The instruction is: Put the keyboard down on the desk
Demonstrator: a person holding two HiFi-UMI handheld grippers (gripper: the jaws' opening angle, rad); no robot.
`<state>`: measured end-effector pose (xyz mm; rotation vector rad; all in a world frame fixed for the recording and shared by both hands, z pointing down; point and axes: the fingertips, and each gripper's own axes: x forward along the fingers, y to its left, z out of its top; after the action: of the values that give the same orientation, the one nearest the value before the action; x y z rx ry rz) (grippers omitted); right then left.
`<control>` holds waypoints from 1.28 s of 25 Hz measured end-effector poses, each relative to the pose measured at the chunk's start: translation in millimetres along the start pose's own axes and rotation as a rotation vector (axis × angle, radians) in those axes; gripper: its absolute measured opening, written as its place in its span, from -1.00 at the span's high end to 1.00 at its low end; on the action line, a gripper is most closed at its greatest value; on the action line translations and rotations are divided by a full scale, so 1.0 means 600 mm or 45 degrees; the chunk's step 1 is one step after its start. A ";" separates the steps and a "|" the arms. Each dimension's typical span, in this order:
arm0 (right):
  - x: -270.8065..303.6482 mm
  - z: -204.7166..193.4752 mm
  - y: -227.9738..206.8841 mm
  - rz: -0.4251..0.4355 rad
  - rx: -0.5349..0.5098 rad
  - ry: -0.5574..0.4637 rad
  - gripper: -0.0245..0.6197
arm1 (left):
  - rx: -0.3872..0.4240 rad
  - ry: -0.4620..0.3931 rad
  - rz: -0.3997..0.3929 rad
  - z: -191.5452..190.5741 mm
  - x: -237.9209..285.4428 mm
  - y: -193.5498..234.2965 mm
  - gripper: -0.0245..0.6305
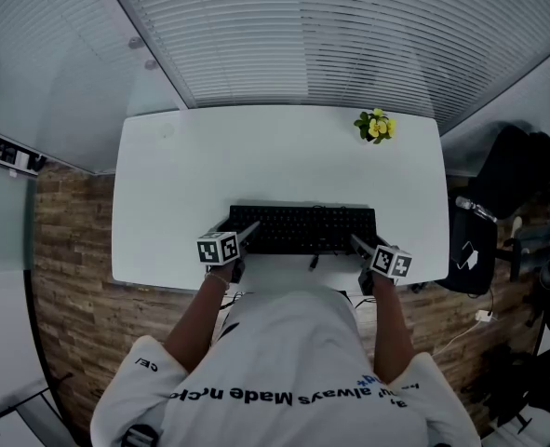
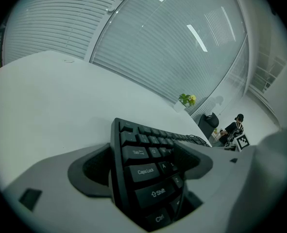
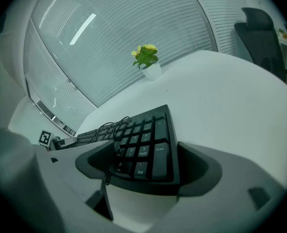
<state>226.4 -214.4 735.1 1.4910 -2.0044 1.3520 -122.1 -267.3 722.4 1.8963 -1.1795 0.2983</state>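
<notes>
A black keyboard (image 1: 302, 228) lies flat on the white desk (image 1: 284, 156), near its front edge. My left gripper (image 1: 247, 234) is at the keyboard's left end and my right gripper (image 1: 358, 243) at its right end. In the left gripper view the end with the Caps Lock and Shift keys (image 2: 143, 171) sits between the wide jaws of the left gripper (image 2: 143, 152), with a gap beside the outer pad. In the right gripper view the number-pad end (image 3: 145, 147) sits between the spread jaws of the right gripper (image 3: 145, 154), whose pads stand off it. A cable (image 3: 111, 126) lies coiled over the keys.
A small pot of yellow flowers (image 1: 375, 126) stands at the desk's far right corner. A dark office chair (image 1: 516, 170) and a black bag (image 1: 470, 250) are to the right of the desk. A wall of blinds runs behind it. A person (image 2: 235, 125) sits far off.
</notes>
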 end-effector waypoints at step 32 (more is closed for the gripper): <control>-0.003 -0.012 -0.018 -0.197 -0.233 0.029 -0.36 | 0.210 0.061 0.136 -0.012 0.010 -0.001 -0.29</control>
<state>234.6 -207.4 742.9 1.5048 -1.8983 1.0882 -116.8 -265.2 729.6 1.9588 -1.2592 0.5106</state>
